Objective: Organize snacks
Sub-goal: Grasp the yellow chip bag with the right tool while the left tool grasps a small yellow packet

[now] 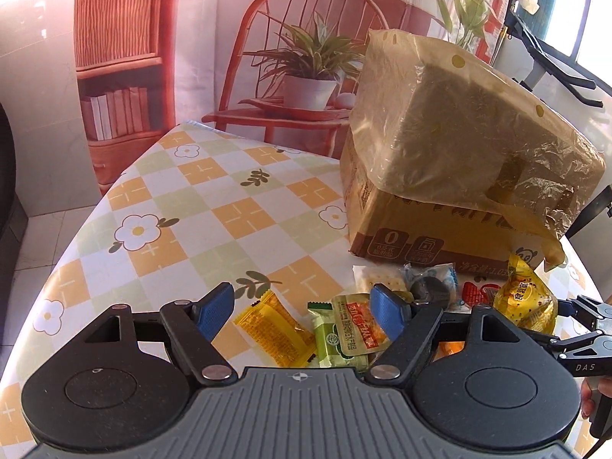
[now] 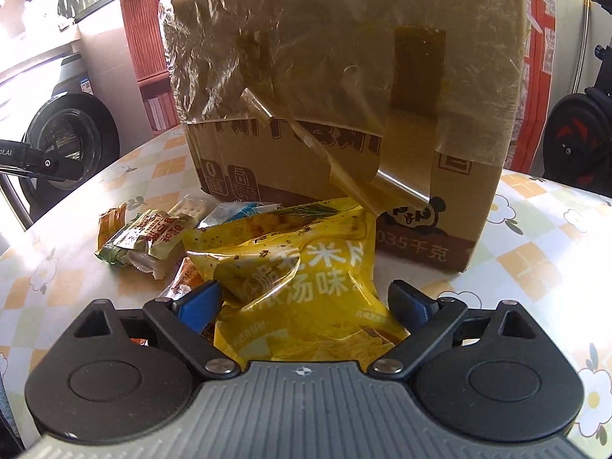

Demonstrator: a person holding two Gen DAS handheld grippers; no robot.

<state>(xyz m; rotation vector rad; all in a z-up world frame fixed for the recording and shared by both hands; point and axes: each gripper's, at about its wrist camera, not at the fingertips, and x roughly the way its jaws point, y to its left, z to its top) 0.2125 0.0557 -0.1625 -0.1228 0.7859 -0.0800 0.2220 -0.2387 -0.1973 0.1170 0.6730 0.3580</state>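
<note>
Right, the room first: a printed backdrop (image 1: 237,57) of a red chair, potted plant and bookshelf hangs behind, and the surface (image 1: 183,199) wears a checked cloth with white flowers, orange and pale green squares. Biggest thing on it is the cardboard box (image 1: 432,191), a wrinkled clear plastic bag (image 1: 478,130) draped over its top and hanging down the front.

Down in front of the box sits the snack pile. From the left wrist view we've got a yellow sachet (image 1: 273,329), a green bar (image 1: 331,344) and an orange-labelled packet (image 1: 357,325) lying between the left gripper (image 1: 302,311) jaws, which stand wide and hold nothing. Behind them, just beside the box, a cracker pack (image 1: 376,279) and a blue-and-clear wrapper (image 1: 436,277).

Over on the right wrist view, something the other camera shows only small: a big yellow snack bag (image 2: 302,279) fills the gap of the right gripper (image 2: 306,306). Those jaws are wide apart, one blue pad (image 2: 201,304) at the bag's left edge; whether the pads press it, I cannot tell. That view also catches a panda print (image 2: 420,214) low on the box, and a dark round wheel (image 2: 72,141) off left beyond the surface.
</note>
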